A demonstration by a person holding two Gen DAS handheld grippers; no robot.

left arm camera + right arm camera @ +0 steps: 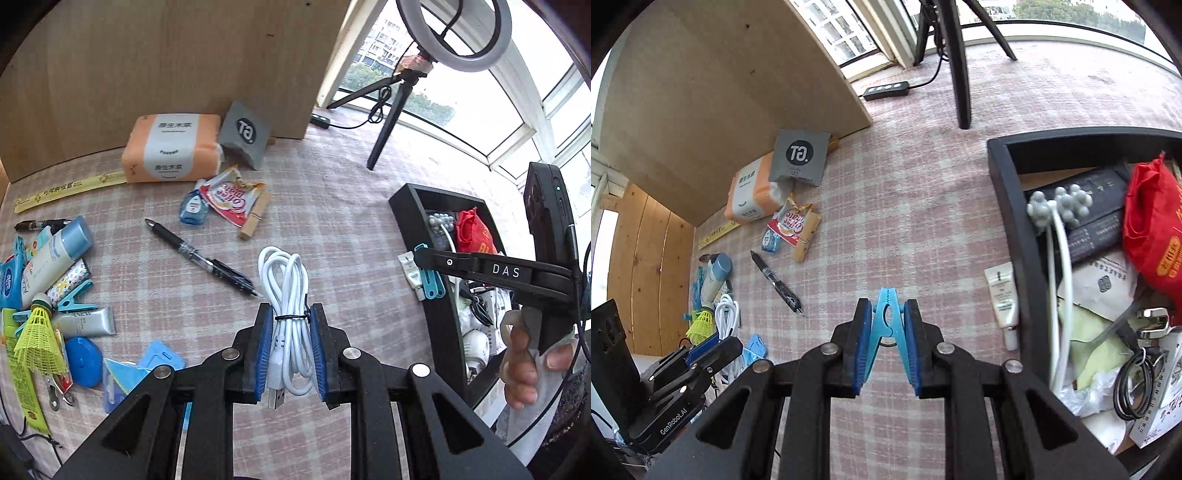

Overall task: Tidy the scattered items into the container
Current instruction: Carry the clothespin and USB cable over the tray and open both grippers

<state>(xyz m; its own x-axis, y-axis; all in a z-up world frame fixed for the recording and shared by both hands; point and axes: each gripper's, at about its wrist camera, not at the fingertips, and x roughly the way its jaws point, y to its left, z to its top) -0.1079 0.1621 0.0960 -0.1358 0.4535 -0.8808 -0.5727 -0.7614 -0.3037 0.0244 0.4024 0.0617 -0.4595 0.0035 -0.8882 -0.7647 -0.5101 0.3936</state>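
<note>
My left gripper (291,317) is shut on a coiled white USB cable (286,280), held above the pink checked cloth. In the right wrist view, my right gripper (886,314) is shut on a light blue clothes peg (887,314), lifted over the cloth just left of the black container (1008,192). The same right gripper (428,271) with its blue peg (432,288) shows in the left wrist view at the rim of the black container (410,218), a person's hand (524,354) behind it. The container holds a red bag (1156,236), cables and papers.
Scattered on the cloth: a black pen (199,254), a tissue pack (170,147), a grey sachet (243,134), a snack wrapper (236,199), a wooden peg (255,218) and a pile of tubes, pegs and a yellow shuttlecock (37,336) at left. A small cream tube (1003,299) lies beside the container. A tripod leg (384,133) stands behind.
</note>
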